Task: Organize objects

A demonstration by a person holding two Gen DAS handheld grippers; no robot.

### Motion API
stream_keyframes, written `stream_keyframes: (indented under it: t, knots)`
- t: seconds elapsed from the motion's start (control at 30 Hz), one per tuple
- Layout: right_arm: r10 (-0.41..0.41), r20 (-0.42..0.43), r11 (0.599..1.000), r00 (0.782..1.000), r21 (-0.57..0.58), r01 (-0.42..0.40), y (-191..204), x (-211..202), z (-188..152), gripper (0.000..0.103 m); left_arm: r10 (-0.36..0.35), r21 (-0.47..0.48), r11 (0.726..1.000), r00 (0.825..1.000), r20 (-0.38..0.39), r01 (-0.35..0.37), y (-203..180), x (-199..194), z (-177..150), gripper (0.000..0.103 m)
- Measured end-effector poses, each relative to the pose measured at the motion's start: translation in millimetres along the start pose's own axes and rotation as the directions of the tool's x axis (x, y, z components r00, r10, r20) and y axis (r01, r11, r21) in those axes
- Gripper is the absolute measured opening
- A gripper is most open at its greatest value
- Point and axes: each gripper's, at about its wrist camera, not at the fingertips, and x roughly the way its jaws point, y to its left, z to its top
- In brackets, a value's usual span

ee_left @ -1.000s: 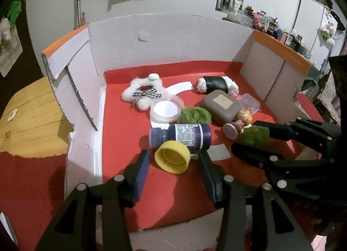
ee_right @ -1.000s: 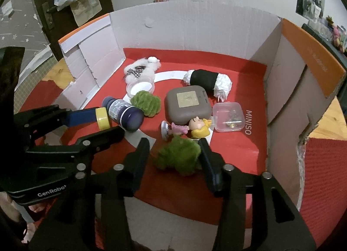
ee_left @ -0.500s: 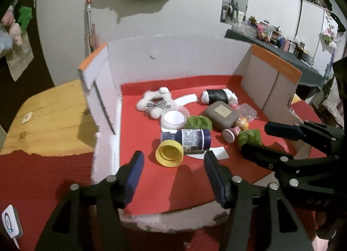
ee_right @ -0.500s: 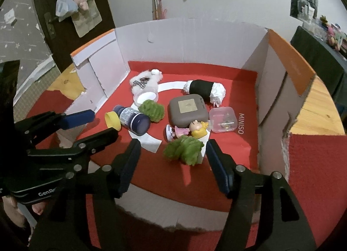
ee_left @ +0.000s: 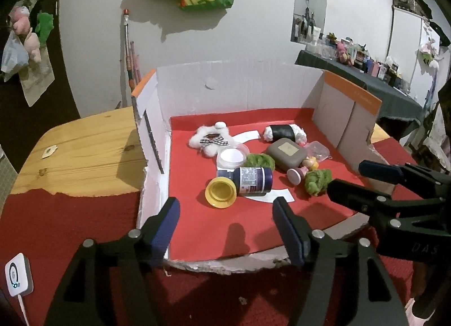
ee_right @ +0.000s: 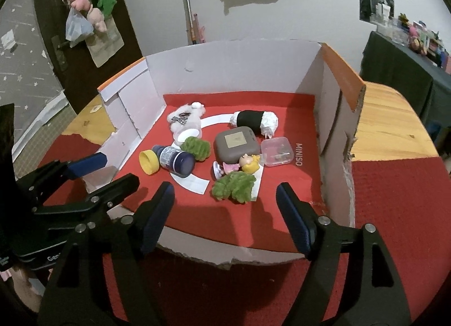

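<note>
While lying sideways, bottle (ee_left: 251, 181), cap (ee_left: 220, 193) nearest.

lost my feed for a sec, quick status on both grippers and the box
Left hand-held gripper open, empty. Right hand-held gripper open, empty. Items lie jumbled in cardboard box, bottle on its side. Both short of the box, nothing in the way.

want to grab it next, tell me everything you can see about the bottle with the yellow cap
The bottle is dark blue-purple, plastic by its look, with a printed label around its body. It lies on its side on the red mat inside the cardboard box, its wide yellow cap on, pointing toward the front. A green fuzzy toy sits right behind it.
</note>
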Motion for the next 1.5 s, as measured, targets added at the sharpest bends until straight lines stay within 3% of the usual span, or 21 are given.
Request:
stream_keyframes:
  t: [0.33, 0.6, 0.83, 1.0, 1.5]
  knots:
    - [-0.015, 0.013, 1.0, 1.0, 0.002, 0.015, 3.4, -3.0, -5.2, 0.084, 0.024, -0.001, 1.0, 1.0, 0.014, -0.024, 0.4, -4.9, -4.4, 0.077]
    - [-0.021, 0.02, 1.0, 1.0, 0.015, 0.021, 4.1, -4.6, -9.9, 0.088, 0.031, -0.02, 0.999, 0.999, 0.027, -0.03, 3.1, -8.0, -9.4, 0.089]
    - [-0.03, 0.046, 0.999, 0.998, 0.033, 0.029, 3.1, -10.8, -13.8, 0.093, 0.018, -0.016, 1.0, 0.999, 0.045, -0.017, 4.7, -11.2, -15.1, 0.092]
    - [-0.025, 0.082, 0.999, 0.996, 0.045, 0.021, 1.3, -18.8, -17.7, 0.096, 0.007, -0.007, 1.0, 0.998, 0.067, -0.006, 4.0, -16.3, -18.7, 0.102]
    - [-0.059, 0.161, 0.998, 0.985, 0.039, 0.053, 3.1, -31.5, -29.4, 0.103, 0.025, -0.027, 0.999, 0.996, 0.088, -0.023, 15.3, -22.2, -24.5, 0.103]
